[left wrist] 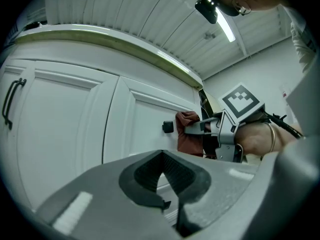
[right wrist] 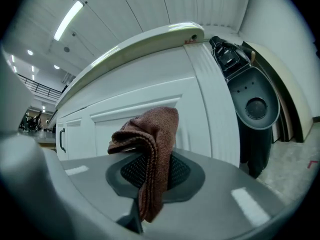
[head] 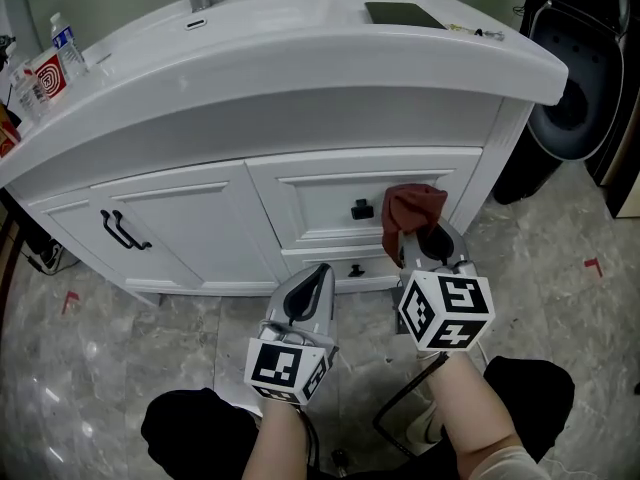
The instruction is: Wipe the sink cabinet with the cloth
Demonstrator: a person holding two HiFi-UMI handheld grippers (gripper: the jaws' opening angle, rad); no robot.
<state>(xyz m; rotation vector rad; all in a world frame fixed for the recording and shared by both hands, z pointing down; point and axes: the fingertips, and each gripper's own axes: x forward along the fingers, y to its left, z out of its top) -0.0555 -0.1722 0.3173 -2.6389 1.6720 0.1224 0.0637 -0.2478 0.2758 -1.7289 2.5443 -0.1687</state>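
1. Two grippers show in the head view. The right gripper (head: 418,246) is clenched on a brown-red cloth (head: 412,206). The cloth bunches up past its tips, close against a drawer front (head: 320,200) of the white sink cabinet (head: 200,218). A black knob (head: 361,209) sits just to the left of the cloth. The left gripper (head: 312,280) hangs lower, beside the right one and a little back from the cabinet.

2. In the left gripper view, the jaws are closed together with nothing between them. Off to the right, the cloth (left wrist: 187,134) hangs from the right gripper (left wrist: 201,128), near the drawer front. It is hard to tell if it touches. The knob (left wrist: 168,127) is just left of the cloth. A black door handle (left wrist: 11,101) is far off to the left.

3. In the right gripper view, the cloth (right wrist: 152,134) is pinched at a fold between the two pads. The top flops over and a tail hangs down.
   - The cloth looks soft, light and floppy, so it will likely bend around edges and will not scratch.
   - A firm pinch in the thick folded part seems best, because a thin edge could slip out.
   - The knob will likely bump the cloth on a wipe to the left.
   - A big black machine (right wrist: 250,104) stands to the right of the cabinet and leaves little room on that side.
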